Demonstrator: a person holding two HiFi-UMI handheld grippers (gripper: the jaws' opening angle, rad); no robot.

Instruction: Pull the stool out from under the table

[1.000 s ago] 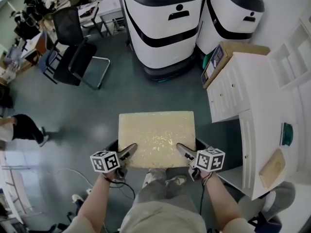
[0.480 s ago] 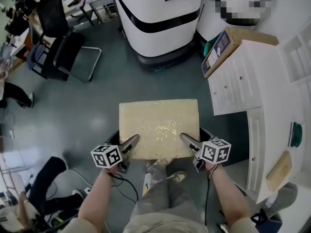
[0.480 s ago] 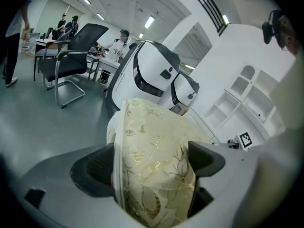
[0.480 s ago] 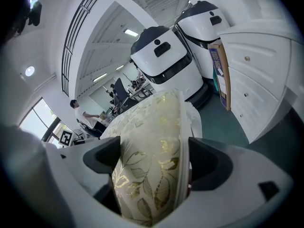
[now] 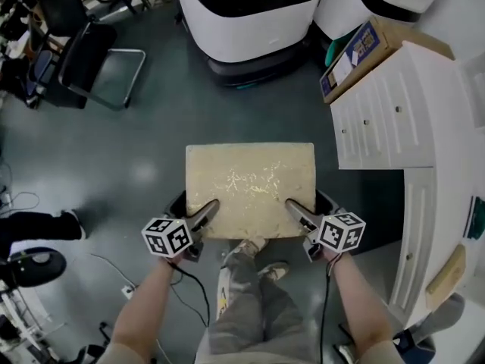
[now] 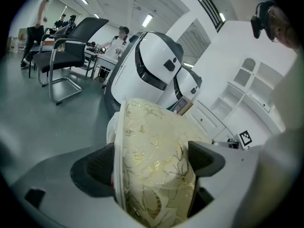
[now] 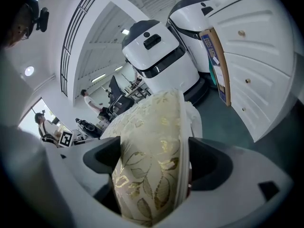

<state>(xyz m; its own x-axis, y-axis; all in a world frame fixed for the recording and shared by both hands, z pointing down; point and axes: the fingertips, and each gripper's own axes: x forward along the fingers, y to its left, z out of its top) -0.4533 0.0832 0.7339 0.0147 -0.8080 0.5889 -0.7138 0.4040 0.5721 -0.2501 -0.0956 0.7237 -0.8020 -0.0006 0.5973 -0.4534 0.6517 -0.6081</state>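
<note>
The stool's seat [image 5: 250, 188] is a rectangular cream cushion with a gold leaf pattern, seen from above in the middle of the head view. My left gripper [image 5: 206, 211] is shut on its near left corner, and my right gripper [image 5: 294, 208] is shut on its near right corner. In the left gripper view the cushion [image 6: 152, 146] fills the gap between the dark jaws of the left gripper [image 6: 153, 164]. The right gripper view shows the same: the cushion's edge [image 7: 156, 146] is pinched in the right gripper [image 7: 153, 161]. The stool's legs are hidden under the seat.
A white cabinet [image 5: 386, 112] stands close on the right, with a cardboard box [image 5: 356, 48] against its far end. Two big white machines [image 5: 242, 14] stand ahead. A black chair [image 5: 83, 51] is at the far left. Another person's leg [image 5: 38, 222] is at the left edge.
The stool, still held by both grippers, has come back a little from the white machines, which now sit higher in view. The person at the left has walked on.
</note>
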